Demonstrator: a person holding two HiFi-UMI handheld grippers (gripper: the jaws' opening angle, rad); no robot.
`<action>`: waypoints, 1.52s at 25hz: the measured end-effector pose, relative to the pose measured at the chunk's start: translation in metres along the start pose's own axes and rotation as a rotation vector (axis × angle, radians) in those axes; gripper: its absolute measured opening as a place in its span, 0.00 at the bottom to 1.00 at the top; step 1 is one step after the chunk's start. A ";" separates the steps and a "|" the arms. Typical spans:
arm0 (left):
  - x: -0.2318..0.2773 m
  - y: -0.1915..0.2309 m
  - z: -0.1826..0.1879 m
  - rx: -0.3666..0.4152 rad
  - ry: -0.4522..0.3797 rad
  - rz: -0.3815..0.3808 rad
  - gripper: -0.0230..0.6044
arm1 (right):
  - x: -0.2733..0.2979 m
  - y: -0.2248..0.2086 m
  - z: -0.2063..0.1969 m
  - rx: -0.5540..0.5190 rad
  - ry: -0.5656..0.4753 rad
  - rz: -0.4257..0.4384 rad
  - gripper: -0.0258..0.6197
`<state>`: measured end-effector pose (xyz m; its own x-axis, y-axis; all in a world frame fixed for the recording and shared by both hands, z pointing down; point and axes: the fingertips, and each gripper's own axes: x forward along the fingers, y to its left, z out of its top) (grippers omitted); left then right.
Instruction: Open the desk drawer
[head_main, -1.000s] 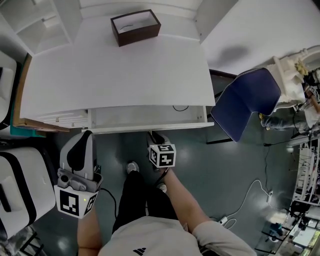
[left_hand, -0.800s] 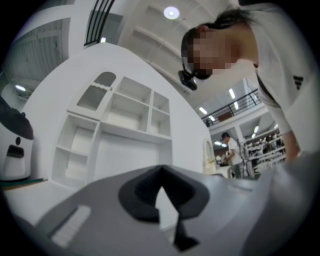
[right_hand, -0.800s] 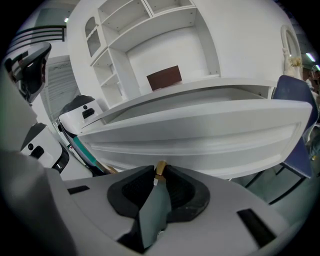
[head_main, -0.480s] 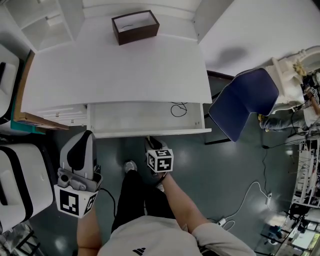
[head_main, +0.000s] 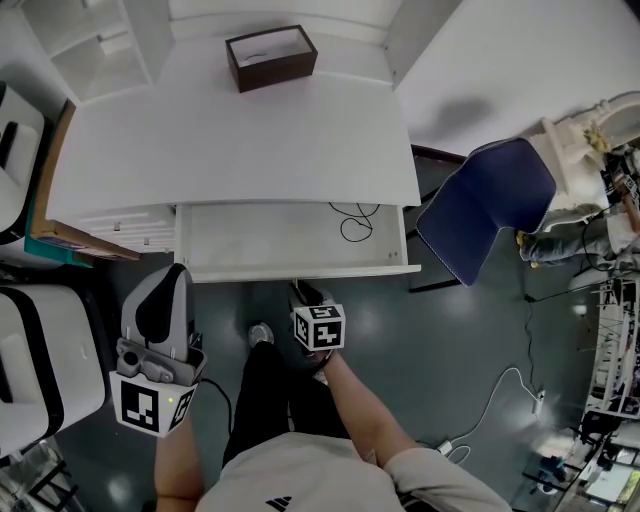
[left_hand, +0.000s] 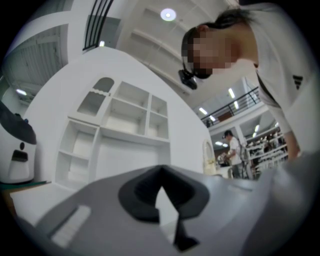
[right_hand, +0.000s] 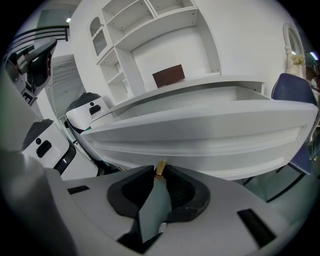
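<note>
The white desk (head_main: 240, 140) has its shallow drawer (head_main: 290, 270) pulled out toward me, and a black cable (head_main: 355, 222) lies inside at the right. My right gripper (head_main: 303, 292) is at the middle of the drawer front (right_hand: 200, 135), shut on the small brass knob (right_hand: 160, 169), which shows between the black fingertips. My left gripper (head_main: 163, 290) hangs to the left, below the desk edge. It touches nothing and its jaws are together. In the left gripper view the left gripper (left_hand: 161, 172) points at the white shelf unit (left_hand: 115, 130).
A brown open box (head_main: 271, 56) sits at the back of the desk. A blue chair (head_main: 490, 205) stands to the right of the drawer. White machines (head_main: 30, 370) and a wooden board (head_main: 60, 240) crowd the left side. A cable (head_main: 500, 390) runs over the dark floor.
The drawer has slid further out toward me with my right gripper on its knob. More of its inside and the black cable now show. The left gripper has hardly shifted.
</note>
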<state>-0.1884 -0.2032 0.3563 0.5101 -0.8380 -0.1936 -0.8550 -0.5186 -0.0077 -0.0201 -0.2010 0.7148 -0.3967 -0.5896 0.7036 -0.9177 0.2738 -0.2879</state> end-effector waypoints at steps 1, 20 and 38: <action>-0.001 -0.001 0.001 0.001 -0.001 0.001 0.04 | -0.001 0.000 -0.001 0.000 0.000 0.001 0.16; -0.016 -0.010 0.009 0.019 -0.011 0.015 0.04 | -0.017 0.010 -0.025 0.006 0.004 0.011 0.16; -0.025 -0.020 0.018 0.030 -0.019 0.024 0.04 | -0.029 0.015 -0.040 -0.001 0.021 0.021 0.16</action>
<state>-0.1854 -0.1692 0.3438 0.4878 -0.8467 -0.2127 -0.8695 -0.4929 -0.0318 -0.0217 -0.1492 0.7165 -0.4157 -0.5671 0.7111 -0.9089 0.2873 -0.3022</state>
